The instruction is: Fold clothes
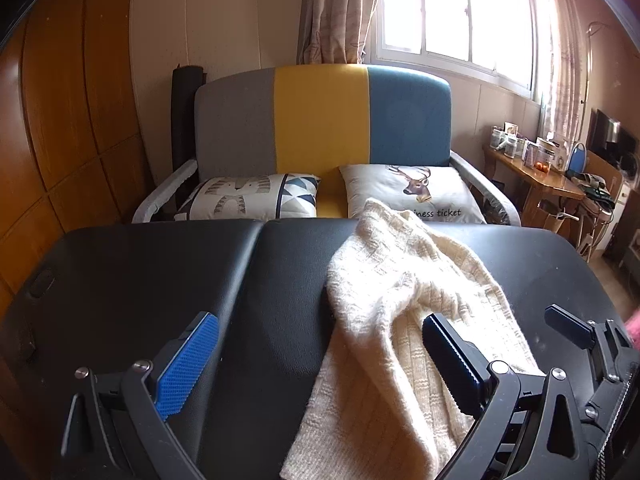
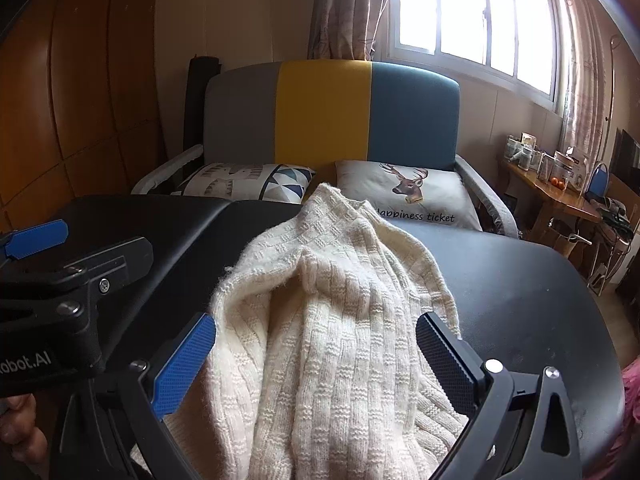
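Observation:
A cream knitted sweater [image 1: 400, 304] lies crumpled on the black padded table [image 1: 140, 280], right of its middle seam. My left gripper [image 1: 320, 360] is open and hovers low at the near edge, with the sweater's left border lying between its blue-padded fingers [image 1: 188, 364]. In the right wrist view the sweater [image 2: 332, 320] fills the gap of my right gripper [image 2: 316, 360], which is also open wide and holds nothing. The left gripper's blue finger [image 2: 36, 238] shows at that view's left edge, beside the black table [image 2: 520, 292]. A finger of the right gripper [image 1: 568, 324] shows at the left wrist view's right side.
Behind the table stands a grey, yellow and blue sofa [image 1: 320, 116] with two printed pillows [image 1: 416, 192]. A wooden wardrobe [image 1: 60, 120] lines the left wall. A wooden side table [image 1: 532, 176] with jars is at the right, under the window. A hand [image 2: 20, 432] shows bottom left.

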Motion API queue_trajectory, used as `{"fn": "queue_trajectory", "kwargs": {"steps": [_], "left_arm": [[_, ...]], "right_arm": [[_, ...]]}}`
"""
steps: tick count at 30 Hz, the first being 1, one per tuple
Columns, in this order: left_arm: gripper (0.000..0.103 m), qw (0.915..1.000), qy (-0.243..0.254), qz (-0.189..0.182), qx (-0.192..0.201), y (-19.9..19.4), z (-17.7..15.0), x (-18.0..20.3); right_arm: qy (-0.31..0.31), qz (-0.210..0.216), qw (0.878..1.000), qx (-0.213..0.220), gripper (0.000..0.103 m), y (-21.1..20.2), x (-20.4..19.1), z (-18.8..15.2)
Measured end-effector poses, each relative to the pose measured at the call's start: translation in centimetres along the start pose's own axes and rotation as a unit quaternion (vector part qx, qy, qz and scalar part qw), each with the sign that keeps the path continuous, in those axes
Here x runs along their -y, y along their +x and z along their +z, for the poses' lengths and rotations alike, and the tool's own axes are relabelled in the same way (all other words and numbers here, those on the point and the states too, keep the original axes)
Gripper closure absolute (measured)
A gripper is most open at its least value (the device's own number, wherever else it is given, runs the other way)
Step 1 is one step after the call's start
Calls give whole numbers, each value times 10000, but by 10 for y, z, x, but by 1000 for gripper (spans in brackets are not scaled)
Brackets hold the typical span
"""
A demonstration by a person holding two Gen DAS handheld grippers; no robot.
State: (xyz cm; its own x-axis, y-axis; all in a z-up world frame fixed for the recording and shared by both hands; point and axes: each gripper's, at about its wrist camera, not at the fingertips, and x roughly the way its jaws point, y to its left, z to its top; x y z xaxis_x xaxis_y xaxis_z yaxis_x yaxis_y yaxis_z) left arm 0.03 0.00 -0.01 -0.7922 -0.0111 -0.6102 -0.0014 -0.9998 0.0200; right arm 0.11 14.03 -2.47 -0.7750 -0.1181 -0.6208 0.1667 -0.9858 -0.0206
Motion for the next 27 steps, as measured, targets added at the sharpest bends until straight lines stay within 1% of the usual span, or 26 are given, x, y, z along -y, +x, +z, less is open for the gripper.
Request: {"fn": "queue_trajectory", "kwargs": {"steps": [6, 7, 9, 11, 13, 14, 16, 18, 19, 20, 22, 24, 25, 26, 27], "left_arm": [[0, 10000, -14, -23, -20, -2, -3, 0], [0, 10000, -11, -69, -63, -1, -4, 0], [0, 9991, 25, -297, -294, 10, -8, 0], [0, 9956, -45, -741, -576, 25, -11, -2], [0, 9883, -271, -1293, -757, 36, -21, -8], [0, 9842, -376, -1493, -874, 41, -25, -10], [0, 9785, -477, -1650, -1140, 50, -32, -10], [0, 9751, -475, -1766, -1254, 53, -40, -10], [0, 9716, -493, -1922, -1292, 54, -43, -9], [0, 9674, -495, -2109, -1311, 54, -45, -9], [0, 9601, -467, -2436, -1294, 50, -48, -8], [0, 9500, -340, -2833, -1271, 44, -48, -2], [0, 9446, -262, -3017, -1263, 40, -48, 2], [0, 9409, -182, -3137, -1262, 36, -48, 8], [0, 9384, -79, -3210, -1275, 34, -48, 15]], "right_arm": [[30, 33, 9999, -108, 0, 2, 1, -8], [109, 112, 9997, -179, 0, 7, 4, -10], [344, 319, 9984, -320, 0, 11, 13, -14], [680, 569, 9949, -485, 0, 14, 26, -22], [1021, 779, 9895, -662, 0, 15, 40, -28], [1168, 891, 9864, -744, 0, 15, 49, -34], [1540, 1201, 9769, -867, 0, 12, 69, -49], [1963, 1563, 9633, -953, 0, 7, 91, -64], [2152, 1697, 9568, -969, 0, 3, 103, -73], [2304, 1765, 9520, -975, 0, -2, 113, -82], [2556, 1839, 9425, -1121, 0, -8, 128, -96], [2799, 1902, 9317, -1322, 0, -10, 145, -111], [2886, 1851, 9297, -1345, 0, -12, 151, -117], [2966, 1837, 9277, -1328, 0, -15, 158, -122], [3072, 1982, 9211, -1337, 0, -15, 162, -128]]}}
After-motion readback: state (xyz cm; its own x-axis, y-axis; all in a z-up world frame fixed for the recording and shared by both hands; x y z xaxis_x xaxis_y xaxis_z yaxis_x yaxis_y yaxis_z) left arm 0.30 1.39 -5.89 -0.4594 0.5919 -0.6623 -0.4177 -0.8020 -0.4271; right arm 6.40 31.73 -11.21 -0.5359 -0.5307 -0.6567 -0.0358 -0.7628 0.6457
